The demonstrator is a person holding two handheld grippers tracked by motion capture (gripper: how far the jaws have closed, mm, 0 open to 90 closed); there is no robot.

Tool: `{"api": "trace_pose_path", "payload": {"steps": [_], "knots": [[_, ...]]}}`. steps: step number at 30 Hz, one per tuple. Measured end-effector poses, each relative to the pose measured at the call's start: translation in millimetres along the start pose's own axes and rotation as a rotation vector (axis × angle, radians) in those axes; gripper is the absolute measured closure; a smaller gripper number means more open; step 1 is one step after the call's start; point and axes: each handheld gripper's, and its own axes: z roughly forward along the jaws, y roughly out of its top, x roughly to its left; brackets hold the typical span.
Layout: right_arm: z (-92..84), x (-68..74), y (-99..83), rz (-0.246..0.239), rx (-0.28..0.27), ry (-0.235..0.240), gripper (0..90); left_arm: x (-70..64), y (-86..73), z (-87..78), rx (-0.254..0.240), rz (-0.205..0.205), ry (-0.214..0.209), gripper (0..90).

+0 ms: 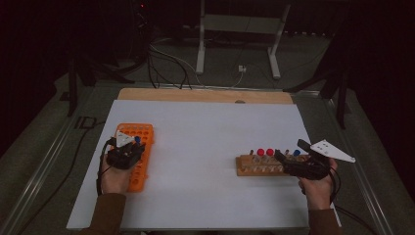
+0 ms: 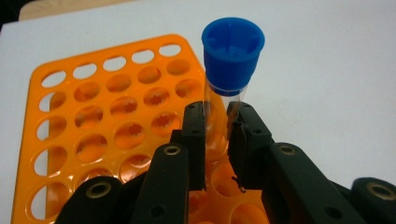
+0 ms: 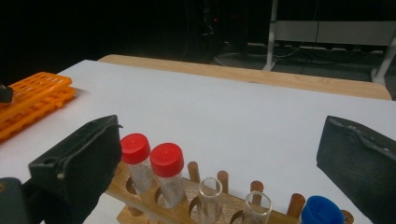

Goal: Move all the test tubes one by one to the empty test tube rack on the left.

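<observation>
My left gripper (image 2: 218, 116) is shut on a clear tube with a blue cap (image 2: 232, 60), holding it upright over the near right corner of the orange rack (image 2: 107, 112). From above, this gripper (image 1: 133, 146) sits over the orange rack (image 1: 145, 131) at the table's left. My right gripper (image 3: 224, 135) stands open, its jaws wide on either side of the wooden rack (image 3: 187, 205), gripping nothing. That rack holds two red-capped tubes (image 3: 150, 161), two uncapped clear tubes (image 3: 210, 189) and a blue-capped tube (image 3: 322, 210). In the high view the right gripper (image 1: 291, 152) hovers at the wooden rack's (image 1: 249, 169) right end.
A white sheet (image 1: 205, 127) covers the table, with a strip of bare wood (image 1: 205, 95) along the far edge. Beyond it, a metal stand (image 1: 235, 29) and cables (image 1: 166, 58) lie on the dark floor. Many of the orange rack's holes are unfilled.
</observation>
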Motion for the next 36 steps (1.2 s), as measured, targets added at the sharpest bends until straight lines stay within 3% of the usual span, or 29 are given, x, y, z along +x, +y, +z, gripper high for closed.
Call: {"api": "trace_pose_path", "payload": {"steps": [4, 9, 17, 22, 32, 34, 36], "knots": [[0.1, -0.1, 0.0, -0.002, 0.001, 0.001, 0.2, -1.4, 1.6, 4.1, 0.051, 0.020, 0.007, 77.8], [0.1, 0.2, 0.1, -0.004, 0.001, 0.002, 0.2, 1.1, 1.1, 3.2, 0.045, 0.007, -0.006, 76.8], [-1.9, -1.6, 1.1, -0.001, -0.006, -0.001, 0.2, 5.2, -5.3, -9.7, -0.047, -0.079, -0.039, 56.4], [-2.4, -2.9, 2.0, -0.002, -0.010, -0.007, 0.2, 6.0, -7.7, -22.9, -0.115, -0.147, -0.087, 43.7], [-8.6, -9.6, 6.8, -0.005, -0.006, -0.031, 7.1, -6.3, -0.2, -52.0, -0.288, -0.171, -0.084, 14.0], [-10.3, -10.8, 6.6, 0.002, -0.006, -0.034, 12.8, -10.0, -0.3, -53.9, -0.304, -0.179, -0.091, 3.9], [-10.8, -11.4, 6.4, 0.002, -0.007, -0.035, 13.4, -14.5, 0.0, -53.5, -0.293, -0.164, -0.103, 1.2]]}}
